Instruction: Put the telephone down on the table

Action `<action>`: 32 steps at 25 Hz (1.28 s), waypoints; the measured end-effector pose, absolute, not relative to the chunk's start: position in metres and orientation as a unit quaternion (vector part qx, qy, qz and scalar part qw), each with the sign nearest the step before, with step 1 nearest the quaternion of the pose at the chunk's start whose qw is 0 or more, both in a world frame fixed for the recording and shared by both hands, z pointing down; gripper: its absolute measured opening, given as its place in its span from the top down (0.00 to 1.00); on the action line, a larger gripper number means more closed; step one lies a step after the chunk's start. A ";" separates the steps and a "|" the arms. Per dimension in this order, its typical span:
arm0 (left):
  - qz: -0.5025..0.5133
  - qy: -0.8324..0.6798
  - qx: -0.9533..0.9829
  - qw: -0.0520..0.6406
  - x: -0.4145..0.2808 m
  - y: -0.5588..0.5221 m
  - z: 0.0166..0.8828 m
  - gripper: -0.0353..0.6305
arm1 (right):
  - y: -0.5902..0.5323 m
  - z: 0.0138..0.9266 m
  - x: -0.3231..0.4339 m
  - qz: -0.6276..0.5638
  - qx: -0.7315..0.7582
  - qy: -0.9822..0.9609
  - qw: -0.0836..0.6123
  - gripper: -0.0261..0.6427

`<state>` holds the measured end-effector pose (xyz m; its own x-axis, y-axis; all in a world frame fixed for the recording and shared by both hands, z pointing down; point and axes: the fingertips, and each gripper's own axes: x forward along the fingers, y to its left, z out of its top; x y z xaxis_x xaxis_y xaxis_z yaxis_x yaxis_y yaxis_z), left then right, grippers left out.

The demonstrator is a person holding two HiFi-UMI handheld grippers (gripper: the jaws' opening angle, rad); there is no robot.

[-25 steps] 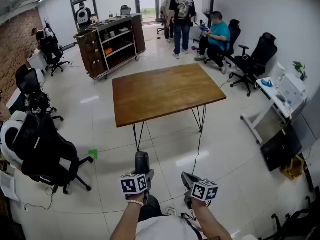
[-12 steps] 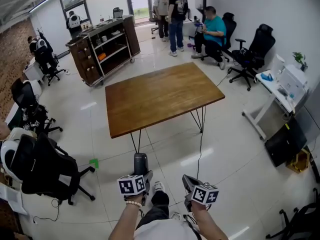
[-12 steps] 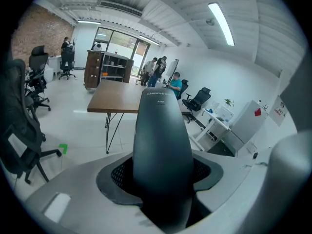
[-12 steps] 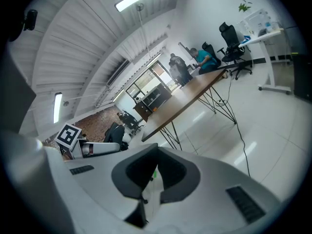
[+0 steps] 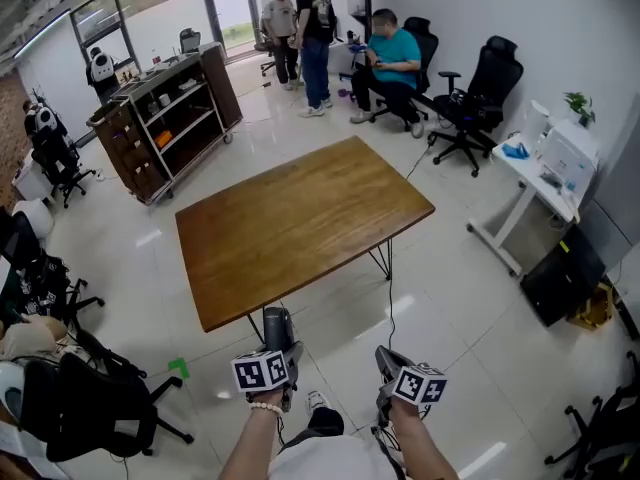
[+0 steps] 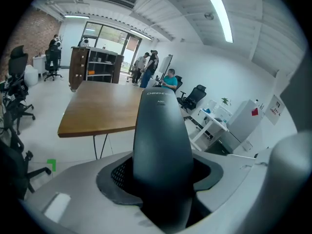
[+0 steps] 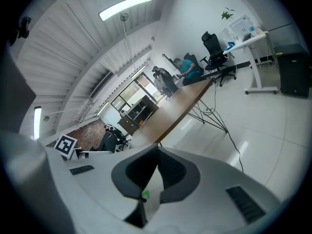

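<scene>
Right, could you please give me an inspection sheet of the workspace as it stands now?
Surface: wooden table, top bare.
Job's things: telephone, a dark handset, off the table, upright in the left gripper.
Clutter: nothing seen.
Grippers: left gripper shut on the telephone; right gripper shut, empty.
Cables: black cable trailing across the floor by the table's legs.
Surroundings: shelving cart, office chair, white desk, people beyond the table.
</scene>
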<state>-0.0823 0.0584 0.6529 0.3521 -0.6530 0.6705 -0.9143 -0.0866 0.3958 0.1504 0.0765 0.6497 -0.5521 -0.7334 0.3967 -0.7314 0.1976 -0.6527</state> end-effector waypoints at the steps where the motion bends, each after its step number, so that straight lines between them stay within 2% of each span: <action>1: 0.163 -0.544 0.720 0.399 -0.086 0.046 0.652 0.52 | 0.064 0.647 0.142 -0.419 -0.470 0.777 -0.002 0.95; 8: 0.166 -0.538 0.725 0.398 -0.113 -0.034 0.656 0.52 | -0.010 0.636 0.106 -0.399 -0.477 0.783 -0.004 0.95; 20: 0.163 -0.538 0.720 0.408 -0.124 -0.135 0.672 0.52 | -0.099 0.650 0.104 -0.403 -0.483 0.777 -0.030 0.95; 32: 0.181 -0.564 0.689 0.418 -0.120 -0.276 0.693 0.52 | -0.266 0.638 0.065 -0.382 -0.409 0.826 -0.065 0.95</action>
<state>-0.1198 -0.2758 0.6930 0.2982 -0.6258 0.7207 -0.9282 -0.0139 0.3719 0.0655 -0.2655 0.6375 -0.6575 -0.6262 0.4190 -0.7248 0.3738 -0.5787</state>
